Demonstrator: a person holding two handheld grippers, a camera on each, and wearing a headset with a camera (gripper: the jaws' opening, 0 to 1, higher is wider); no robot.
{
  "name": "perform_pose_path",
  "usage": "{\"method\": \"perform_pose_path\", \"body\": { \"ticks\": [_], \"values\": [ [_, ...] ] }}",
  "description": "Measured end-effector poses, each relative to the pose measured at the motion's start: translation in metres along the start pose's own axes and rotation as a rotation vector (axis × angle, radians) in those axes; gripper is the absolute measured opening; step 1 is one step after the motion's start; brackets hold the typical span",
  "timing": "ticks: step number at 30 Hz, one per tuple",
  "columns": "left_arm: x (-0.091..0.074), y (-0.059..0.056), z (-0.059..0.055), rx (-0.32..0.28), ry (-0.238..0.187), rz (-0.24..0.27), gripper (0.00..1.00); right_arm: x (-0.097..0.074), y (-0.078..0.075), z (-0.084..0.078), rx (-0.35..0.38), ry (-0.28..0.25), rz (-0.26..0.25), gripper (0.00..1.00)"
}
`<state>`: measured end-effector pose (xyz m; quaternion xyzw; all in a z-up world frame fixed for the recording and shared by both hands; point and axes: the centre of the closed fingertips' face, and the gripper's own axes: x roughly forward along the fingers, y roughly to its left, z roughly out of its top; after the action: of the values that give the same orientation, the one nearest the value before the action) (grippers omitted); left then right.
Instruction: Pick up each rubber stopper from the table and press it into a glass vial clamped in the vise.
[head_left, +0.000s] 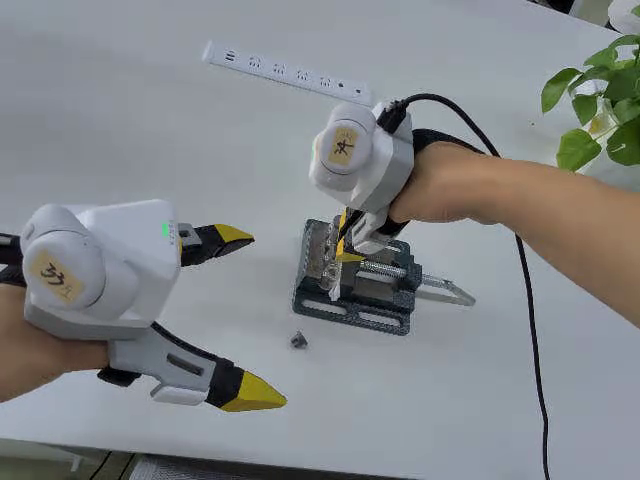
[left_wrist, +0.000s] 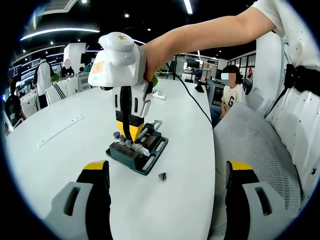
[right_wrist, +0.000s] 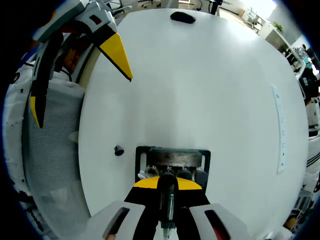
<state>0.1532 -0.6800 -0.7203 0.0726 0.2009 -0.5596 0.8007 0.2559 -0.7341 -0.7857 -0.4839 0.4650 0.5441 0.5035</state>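
Risks first, biggest thing down. The table (head_left: 120, 140) is smooth and bare around the vise (head_left: 345, 300). If a jaw tip nudges anything small there instead of catching it, I'd expect it to skid away.

The left gripper (head_left: 243, 315) hangs to the left of the vise with its jaws spread wide and nothing in them. Closing from that width on a tiny target could flick it aside.

The right gripper (head_left: 348, 240) stands directly over the vise, tips down among the glass vials (head_left: 325, 262), jaws drawn close together. Something dark sits between the tips, possibly a stopper, but I can't tell for sure. A push that is off-axis could tip a stopper sideways in the vial mouth. Too hard a push could crack the glass. A slanted push could drag the vise across the table, since I see nothing fixing it down.

The loose rubber stopper (head_left: 298, 340) lies on the table just in front of the vise, on the left gripper's side.

Now the count:
- One table.
- Two grippers.
- One power strip (head_left: 285, 70), well beyond the vise.
- One vise.
- A short row of vials in its clamp, too crowded under the tips to number.
- One loose stopper.
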Motion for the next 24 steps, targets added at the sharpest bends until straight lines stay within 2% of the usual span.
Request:
{"method": "perform_pose_path", "body": {
  "ticks": [20, 24],
  "values": [
    [-0.0008, -0.0013, 0.0009, -0.005, -0.005, 0.006, 0.95, 0.0010, 0.0007, -0.0009, -0.058, 0.080, 0.014, 0.04],
    [-0.0006, -0.0020, 0.0006, -0.006, -0.003, 0.005, 0.95, 0.0011, -0.0004, 0.0011, -0.063, 0.079, 0.011, 0.05]
  ]
}}
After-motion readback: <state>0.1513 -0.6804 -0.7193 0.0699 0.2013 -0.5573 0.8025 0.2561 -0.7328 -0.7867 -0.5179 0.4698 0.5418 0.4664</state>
